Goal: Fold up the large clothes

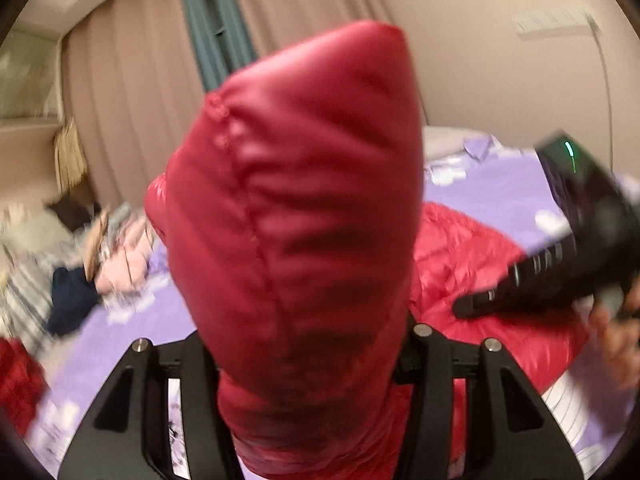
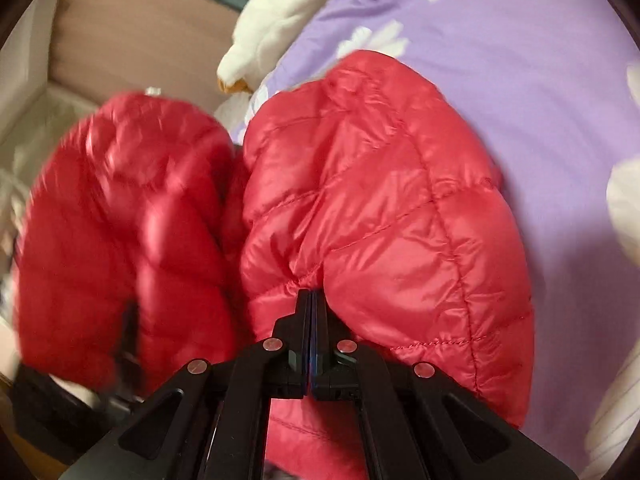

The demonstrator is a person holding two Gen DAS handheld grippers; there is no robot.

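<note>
Writing: no brand, label or lettering can be read on anything in either view.
Containers: a pale box-like edge shows at the left of the right wrist view; what it holds cannot be told.
Red puffer jacket [image 1: 304,216]: quilted, shiny, lifted in bunches above the bed; a thick fold stands up between the fingers of the left gripper, while more of it lies on the sheet toward the bed's right side.
Left gripper [image 1: 308,344]: its black fingers stand apart on either side of the red fold; whether the pads press the fabric is hidden by the padding.
Right gripper [image 2: 311,300]: fingers pressed together, pinching a seam of the jacket at their tips; the quilted fabric balloons out above and to the right of them.
Right hand pose: in the left wrist view the right gripper comes in from the right edge, blurred, tilted down toward the jacket on the bed, a hand [image 1: 616,332] at its rear.
Bed sheet [image 2: 500,60]: purple with white flowers.
Pile of clothes [image 1: 80,272]: striped, pink and dark pieces near the bed's left edge.
Curtains [image 1: 132,92]: beige, behind the bed.
</note>
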